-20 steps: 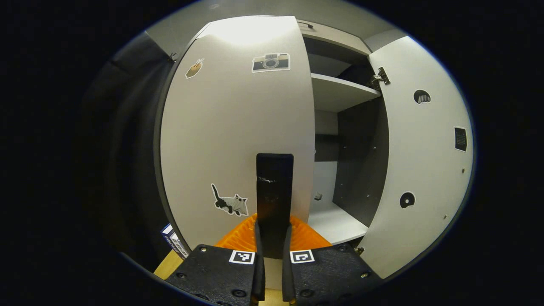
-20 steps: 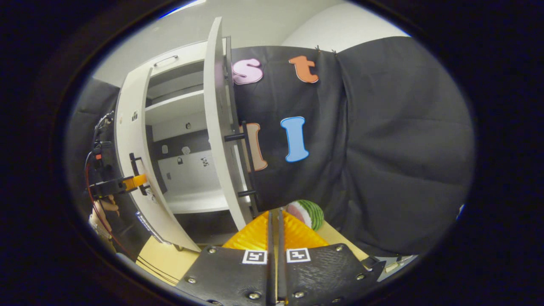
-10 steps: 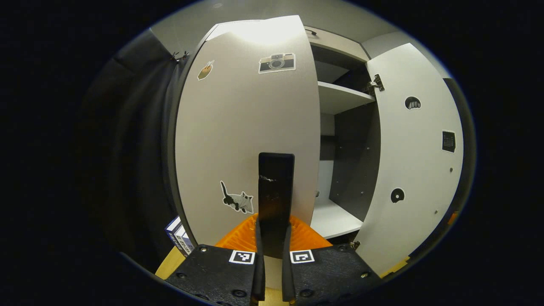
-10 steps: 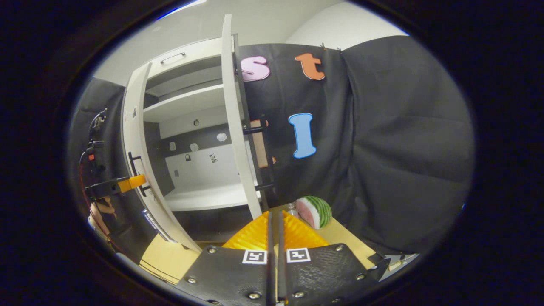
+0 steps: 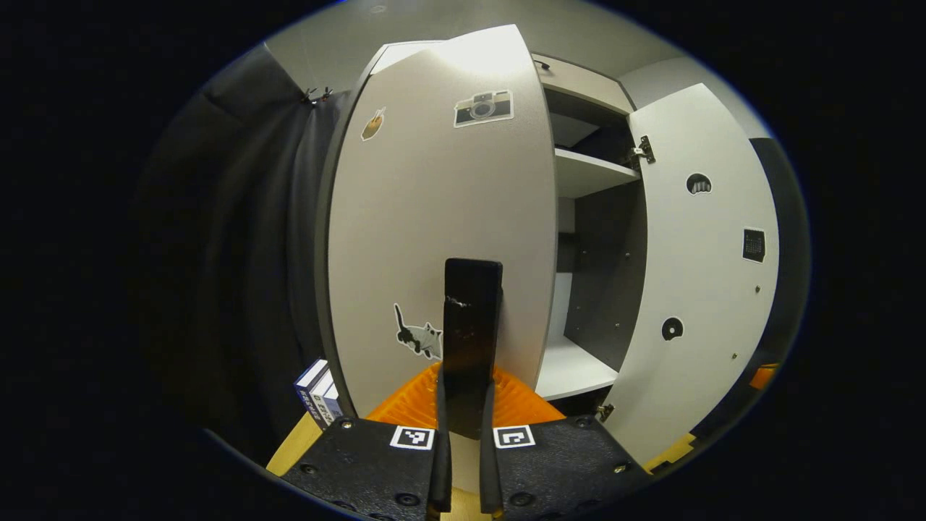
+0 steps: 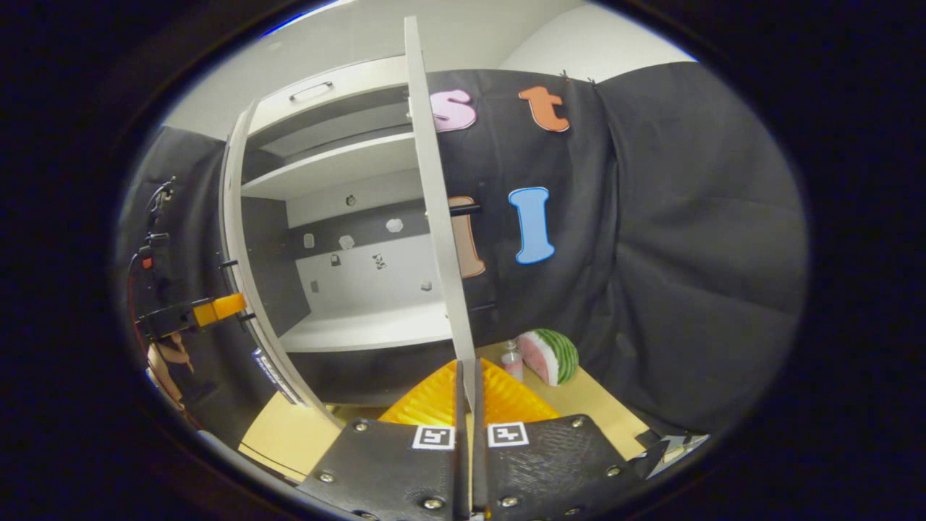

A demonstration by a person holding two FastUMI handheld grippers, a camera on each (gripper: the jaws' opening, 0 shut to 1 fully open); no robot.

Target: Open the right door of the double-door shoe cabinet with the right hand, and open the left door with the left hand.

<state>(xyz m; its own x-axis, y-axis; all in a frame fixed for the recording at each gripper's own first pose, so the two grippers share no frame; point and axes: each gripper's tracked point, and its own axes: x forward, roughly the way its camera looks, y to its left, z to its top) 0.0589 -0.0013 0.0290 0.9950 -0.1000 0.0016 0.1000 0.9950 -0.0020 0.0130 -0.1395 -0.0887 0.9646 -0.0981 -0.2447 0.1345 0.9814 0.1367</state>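
**Both cabinet doors swung open**

Left gripper view: books (image 5: 316, 394) low left on the surface (image 5: 293, 452). Left door (image 5: 434, 217) mid-frame, cat sticker (image 5: 418, 337) low on it. Left gripper (image 5: 463, 398) clamped on the black door handle (image 5: 472, 318), both fingers pressing it. Right door (image 5: 705, 275) wide open at right.

Right gripper view: left gripper (image 6: 217, 310) at far left on that handle. Cabinet shelf (image 6: 340, 163) exposed. Right door edge-on at centre. Right gripper (image 6: 466, 405) fingers together, holding nothing. Watermelon slice (image 6: 553, 356) lower right.

Black cloth wall (image 6: 687, 253), wooden floor (image 6: 278, 434)
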